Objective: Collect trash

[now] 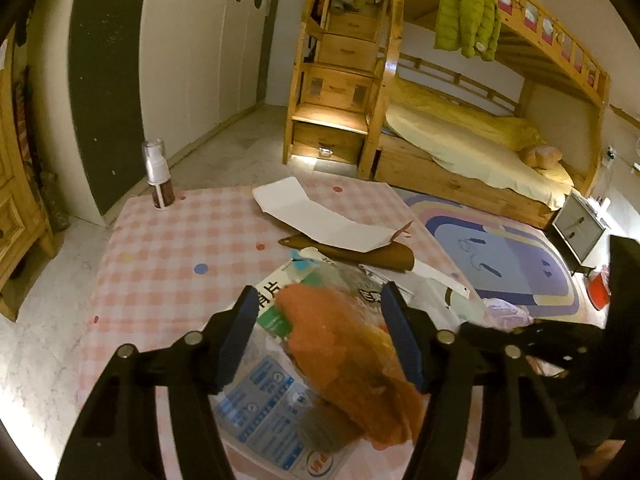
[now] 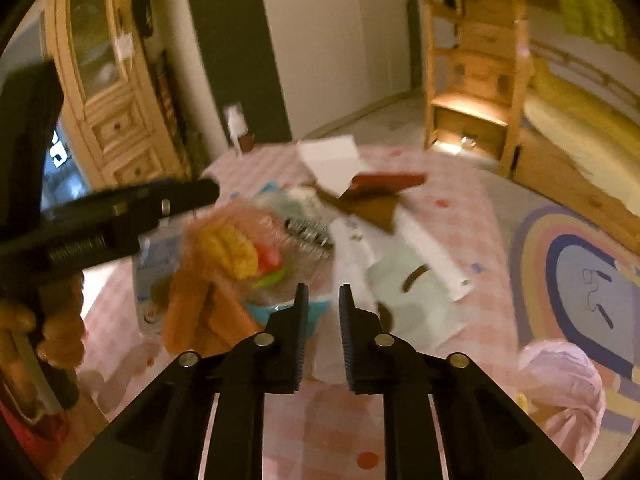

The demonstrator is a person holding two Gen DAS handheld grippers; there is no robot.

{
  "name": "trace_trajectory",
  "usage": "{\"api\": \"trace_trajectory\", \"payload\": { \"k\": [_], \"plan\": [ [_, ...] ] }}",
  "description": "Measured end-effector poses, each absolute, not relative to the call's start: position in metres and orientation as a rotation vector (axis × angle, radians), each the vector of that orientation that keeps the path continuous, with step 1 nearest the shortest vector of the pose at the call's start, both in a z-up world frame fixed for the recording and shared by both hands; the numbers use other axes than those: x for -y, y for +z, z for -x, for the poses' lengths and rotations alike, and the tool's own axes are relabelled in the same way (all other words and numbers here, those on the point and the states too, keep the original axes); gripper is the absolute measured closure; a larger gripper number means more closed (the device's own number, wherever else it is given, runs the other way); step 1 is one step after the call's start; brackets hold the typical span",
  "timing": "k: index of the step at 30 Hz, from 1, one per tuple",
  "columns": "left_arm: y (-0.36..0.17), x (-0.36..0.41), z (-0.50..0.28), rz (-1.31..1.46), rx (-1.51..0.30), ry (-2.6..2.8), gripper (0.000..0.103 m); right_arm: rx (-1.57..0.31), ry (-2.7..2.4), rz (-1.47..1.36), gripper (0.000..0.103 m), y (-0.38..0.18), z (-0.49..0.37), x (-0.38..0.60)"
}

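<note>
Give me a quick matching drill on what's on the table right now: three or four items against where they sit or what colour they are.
Items:
1. spray bottle
2. white folded paper
3. orange wrapper
4. pink bag

Descriptions:
A. between the left claw fingers
B. upright at the table's far left corner
C. crumpled at the table's right edge
D. lying flat over a brown sheet

Pairs: 1-B, 2-D, 3-A, 4-C
</note>
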State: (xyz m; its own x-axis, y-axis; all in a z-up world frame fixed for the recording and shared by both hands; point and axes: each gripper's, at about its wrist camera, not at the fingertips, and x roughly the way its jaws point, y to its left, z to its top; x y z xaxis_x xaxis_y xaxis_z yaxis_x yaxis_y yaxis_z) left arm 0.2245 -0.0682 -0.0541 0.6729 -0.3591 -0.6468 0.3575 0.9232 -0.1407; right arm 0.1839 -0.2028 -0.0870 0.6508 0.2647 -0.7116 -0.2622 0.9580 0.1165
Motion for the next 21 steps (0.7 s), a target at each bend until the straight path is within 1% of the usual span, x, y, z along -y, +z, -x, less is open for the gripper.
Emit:
{"api": "trace_trajectory", "payload": {
  "k": [2,5,11,16,19,20,21],
  "plan": [
    [-0.056,0.068,-0.227,0.004,-0.743,-0.422,0.047,-0.853,0.289,0.035,0.088,-0.097,-0.189,0.193],
    [-0.059,0.070,-0.227,0.017,-0.766,-0.469,0.048,-0.881,0.291,0.094,0.089,-0.106,-0.189,0.179],
    [-0.059,0.084,-0.227,0.023,-0.775,-0.546,0.048,-0.876,0.301,0.049,0.089,-0.104,-0.187,0.181],
    [-0.059,0.100,-0.228,0.001,-0.790,-0.560,0.060,-0.891,0.295,0.004,0.089,-0.105,-0.187,0.191],
    [-0.066,0.108,-0.233,-0.016,-0.830,-0.545,0.066,-0.895,0.294,-0.024,0.089,-0.105,-0.186,0.196],
    [-0.068,0.109,-0.234,-0.018,-0.842,-0.543,0.070,-0.896,0.294,-0.031,0.089,-0.106,-0.186,0.197],
    [-0.071,0.111,-0.236,-0.022,-0.859,-0.533,0.076,-0.896,0.295,-0.039,0.089,-0.106,-0.186,0.198]
  ]
}}
